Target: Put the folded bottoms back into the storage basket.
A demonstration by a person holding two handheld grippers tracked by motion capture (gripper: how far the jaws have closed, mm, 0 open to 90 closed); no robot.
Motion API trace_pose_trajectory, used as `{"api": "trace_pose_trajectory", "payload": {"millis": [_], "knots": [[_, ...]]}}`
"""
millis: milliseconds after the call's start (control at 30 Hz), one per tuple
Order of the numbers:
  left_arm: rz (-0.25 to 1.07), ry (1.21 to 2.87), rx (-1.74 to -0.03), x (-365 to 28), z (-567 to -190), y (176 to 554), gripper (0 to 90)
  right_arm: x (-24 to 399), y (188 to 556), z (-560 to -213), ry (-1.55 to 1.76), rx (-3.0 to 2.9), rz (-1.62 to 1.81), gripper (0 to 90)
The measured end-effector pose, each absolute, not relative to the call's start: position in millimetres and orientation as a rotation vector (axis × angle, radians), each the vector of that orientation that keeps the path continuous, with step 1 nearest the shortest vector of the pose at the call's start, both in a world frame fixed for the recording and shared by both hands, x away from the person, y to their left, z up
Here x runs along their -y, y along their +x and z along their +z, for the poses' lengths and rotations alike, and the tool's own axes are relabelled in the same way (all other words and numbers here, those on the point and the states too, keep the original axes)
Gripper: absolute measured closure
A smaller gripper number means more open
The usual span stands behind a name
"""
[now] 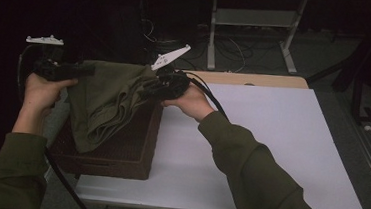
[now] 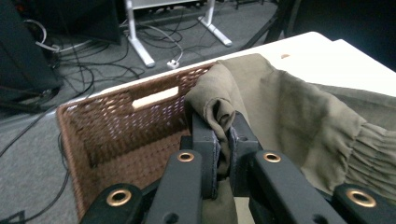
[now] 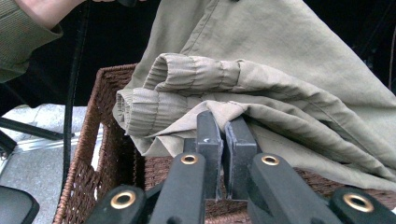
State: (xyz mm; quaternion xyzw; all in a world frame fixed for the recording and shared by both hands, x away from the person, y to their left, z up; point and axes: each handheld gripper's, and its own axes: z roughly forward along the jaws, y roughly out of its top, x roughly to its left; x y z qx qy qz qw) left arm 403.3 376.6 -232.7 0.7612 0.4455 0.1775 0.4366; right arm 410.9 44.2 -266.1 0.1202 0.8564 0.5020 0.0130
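Dim lab or office workspace.
I see a white table (image 1: 271, 141), grey carpet floor (image 2: 32, 154), loose cables (image 1: 228, 47) and white desk-frame legs (image 1: 288, 47) behind.

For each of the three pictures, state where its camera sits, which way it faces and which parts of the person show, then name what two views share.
High view: above the person's side, looking forward and down on the white table; both sleeves, left gripper, right gripper.
Left gripper view: on the left gripper, looking along its jaws into the wicker basket.
Right gripper view: on the right gripper, facing the basket's wall; a sleeve top left.
Shared: the olive garment, pinched by both grippers over the basket.
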Motion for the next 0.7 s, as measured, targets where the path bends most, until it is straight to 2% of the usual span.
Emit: {"api": "trace_pose_trajectory", "payload": {"millis": [700], "knots": [[0.457,1.928,-1.278,-400,-287,416,83.9,-77,408,-314,0.378,-2.809,1.467,85.6]]}}
